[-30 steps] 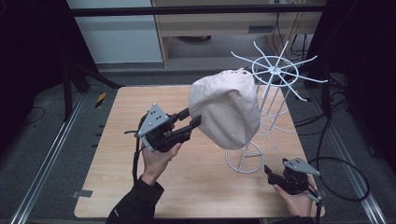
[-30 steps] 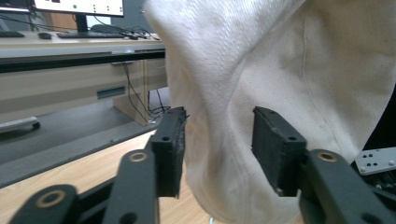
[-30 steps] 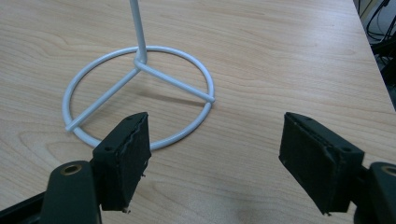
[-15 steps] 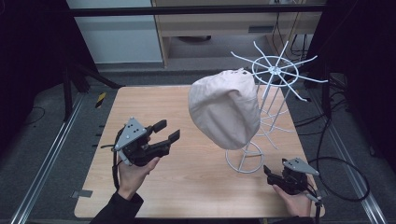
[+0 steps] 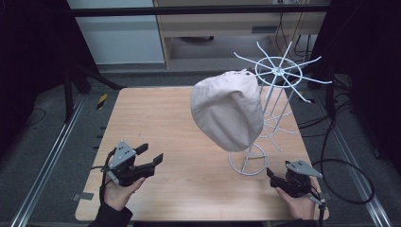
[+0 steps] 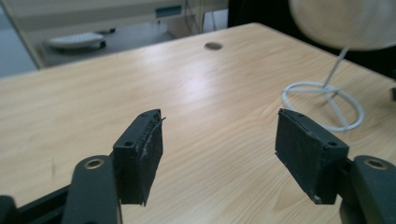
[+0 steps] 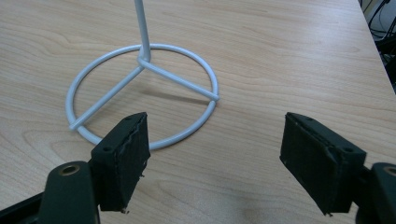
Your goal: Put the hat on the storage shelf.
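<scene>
Beige cloth first: the hat (image 5: 228, 111) hangs on the white wire stand (image 5: 248, 160) at the right of the table (image 5: 156, 113), clear of both my claws. A second ago my left claw (image 5: 150, 154) was up at the hat's side; half a second ago it had let go and dropped back, and now it sits low near the front left edge, well apart from the hat. In the left gripper view its jaws are spread wide with nothing between them. I take that to mean the hanging is done and I am only retreating.

My right claw (image 5: 270, 174) has not moved; it rests near the stand's ring base (image 7: 142, 95), jaws spread and empty.

No containers are on the table. The second wire rack (image 5: 280, 72) behind carries nothing that I can see.
</scene>
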Demonstrator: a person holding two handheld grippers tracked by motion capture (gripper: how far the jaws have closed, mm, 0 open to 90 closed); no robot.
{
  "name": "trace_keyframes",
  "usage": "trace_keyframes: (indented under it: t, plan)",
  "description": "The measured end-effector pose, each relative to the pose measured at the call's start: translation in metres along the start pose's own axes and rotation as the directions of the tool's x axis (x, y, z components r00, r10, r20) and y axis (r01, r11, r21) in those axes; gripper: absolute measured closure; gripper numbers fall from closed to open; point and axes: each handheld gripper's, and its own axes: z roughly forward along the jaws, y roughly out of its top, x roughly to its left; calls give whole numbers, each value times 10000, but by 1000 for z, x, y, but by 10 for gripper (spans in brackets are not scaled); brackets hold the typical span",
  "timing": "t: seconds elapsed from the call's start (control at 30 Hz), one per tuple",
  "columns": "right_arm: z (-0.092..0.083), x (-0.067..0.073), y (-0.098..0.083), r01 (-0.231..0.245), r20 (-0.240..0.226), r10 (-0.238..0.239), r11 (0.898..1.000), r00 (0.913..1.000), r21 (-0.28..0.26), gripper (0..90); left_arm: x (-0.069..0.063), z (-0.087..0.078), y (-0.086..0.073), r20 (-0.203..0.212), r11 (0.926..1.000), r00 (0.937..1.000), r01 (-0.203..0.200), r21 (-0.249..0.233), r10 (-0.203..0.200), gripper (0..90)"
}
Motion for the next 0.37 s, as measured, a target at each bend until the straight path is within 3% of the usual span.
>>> trace_keyframes:
  t: [0.17,0.2,0.37]
  plan:
    - [0,1,0,-57,-25,58,10000,10000,39,238,17,1,-18,-437,9982,9986,307,522,-285,317]
    - [0,1,0,-12,-6,12,10000,10000,27,238,25,2,-26,-715,9969,9967,429,665,-381,317]
    - [-1,1,0,-16,-20,17,10000,10000,31,242,39,0,-42,-1179,9932,9913,702,933,-589,316]
